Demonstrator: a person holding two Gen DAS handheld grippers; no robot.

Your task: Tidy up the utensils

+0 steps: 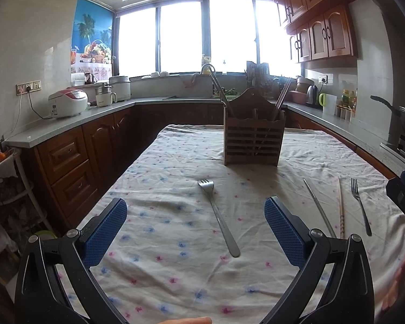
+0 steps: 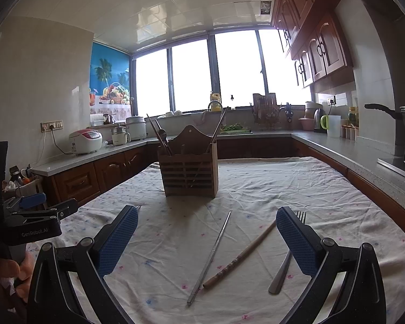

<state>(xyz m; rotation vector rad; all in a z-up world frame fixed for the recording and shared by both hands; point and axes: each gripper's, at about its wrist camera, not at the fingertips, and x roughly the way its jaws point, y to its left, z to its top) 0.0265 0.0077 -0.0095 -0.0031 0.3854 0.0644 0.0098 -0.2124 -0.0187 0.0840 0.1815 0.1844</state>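
Utensils lie loose on the cloth-covered tabletop [image 1: 175,270], nearer than the wooden utensil holder [image 1: 253,141], which stands upright at the far middle with chopsticks and a ladle in it. A fork [image 1: 218,216] lies lengthwise, tines far, between the left gripper [image 1: 195,229] fingers, spread apart and empty. The right gripper [image 2: 206,239], fingers likewise apart, frames a metal chopstick [image 2: 210,256] and wooden chopstick [image 2: 240,256]; a second fork [image 2: 286,264] lies partly behind its right finger.
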